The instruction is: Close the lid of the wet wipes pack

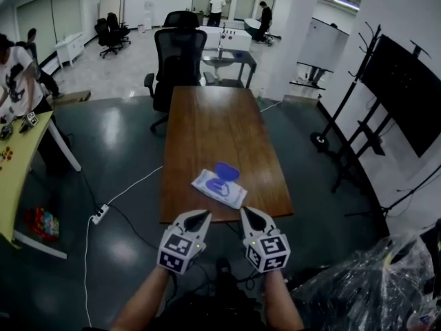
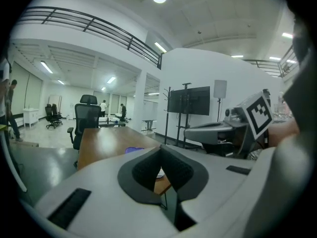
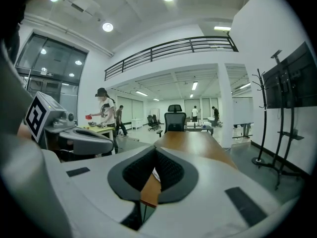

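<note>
Task status: not begun, by my reading. The wet wipes pack (image 1: 219, 189) lies flat on the wooden table (image 1: 207, 123), and its blue lid (image 1: 227, 171) stands open, folded back on the side away from the fingers. Neither gripper touches the pack. The whole closing action remains: reach forward, press the lid down onto its opening, and confirm that it seats.

Left gripper (image 1: 201, 216): jaws drawn together at the tips, nothing held. Right gripper (image 1: 247, 213): the same, tips meeting, empty. I hold both short of the near table edge. The pack lies ahead of the fingertips, roughly in line with the gap between the two grippers and apart from both.

Differences between views: only the head view shows the pack whole, with the lid's position and the clearance to both grippers. The left gripper view shows the jaw closure directly, its dark pads (image 2: 143, 170) converging to a point, with a strip of the blue lid above them. The right gripper view confirms closure on its side, with only a pale sliver ahead of the pads, probably the pack.
</note>
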`<action>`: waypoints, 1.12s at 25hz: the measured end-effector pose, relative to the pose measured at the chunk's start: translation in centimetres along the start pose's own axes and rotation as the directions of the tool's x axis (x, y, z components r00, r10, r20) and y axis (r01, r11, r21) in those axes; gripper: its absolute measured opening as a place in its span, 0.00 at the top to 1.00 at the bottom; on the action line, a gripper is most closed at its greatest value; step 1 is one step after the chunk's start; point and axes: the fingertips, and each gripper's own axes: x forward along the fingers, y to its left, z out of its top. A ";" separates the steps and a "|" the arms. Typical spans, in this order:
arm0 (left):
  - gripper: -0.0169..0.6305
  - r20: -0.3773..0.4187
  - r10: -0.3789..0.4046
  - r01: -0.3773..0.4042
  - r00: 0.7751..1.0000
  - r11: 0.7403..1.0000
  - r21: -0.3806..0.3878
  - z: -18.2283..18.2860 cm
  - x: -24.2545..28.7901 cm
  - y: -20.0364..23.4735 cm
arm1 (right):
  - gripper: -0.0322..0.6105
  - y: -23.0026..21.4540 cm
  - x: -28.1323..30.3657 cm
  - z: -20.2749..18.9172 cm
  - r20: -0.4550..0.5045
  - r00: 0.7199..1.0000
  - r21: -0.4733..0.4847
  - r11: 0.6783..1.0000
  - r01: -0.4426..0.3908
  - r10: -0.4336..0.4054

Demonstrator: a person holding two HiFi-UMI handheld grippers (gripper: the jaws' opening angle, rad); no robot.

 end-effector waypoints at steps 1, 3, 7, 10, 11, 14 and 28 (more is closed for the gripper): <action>0.96 -0.005 0.012 -0.012 1.000 1.000 -0.003 -0.1 0.9 0.6 | 0.94 -0.9 1.1 -0.2 -0.007 1.000 -0.001 1.000 -0.012 0.012; 0.96 -0.016 0.037 -0.038 0.999 0.999 -0.020 -0.5 2.7 1.6 | 0.94 -2.6 3.3 -0.8 -0.024 0.999 -0.012 0.999 -0.042 0.041; 0.96 -0.051 0.097 -0.099 0.994 0.994 -0.047 -0.8 6.4 3.3 | 0.94 -5.7 7.5 -1.0 -0.049 0.991 -0.046 0.991 -0.126 0.124; 0.96 -0.068 0.153 -0.158 0.986 0.985 -0.074 -0.7 8.6 4.4 | 0.94 -8.1 10.6 -1.2 -0.076 0.980 -0.057 0.981 -0.186 0.182; 0.96 -0.074 0.175 -0.181 0.982 0.980 -0.083 -0.7 9.2 4.8 | 0.94 -8.9 11.7 -1.4 -0.088 0.976 -0.060 0.977 -0.204 0.198; 0.96 -0.097 0.245 -0.255 0.965 0.962 -0.102 -1.0 10.4 6.2 | 0.94 -10.8 14.9 -2.2 -0.121 0.962 -0.063 0.966 -0.252 0.243; 0.96 -0.193 0.392 -0.418 0.899 0.901 -0.117 -3.4 12.2 9.6 | 0.94 -15.1 26.1 -9.8 -0.392 0.871 -0.048 0.940 -0.339 0.294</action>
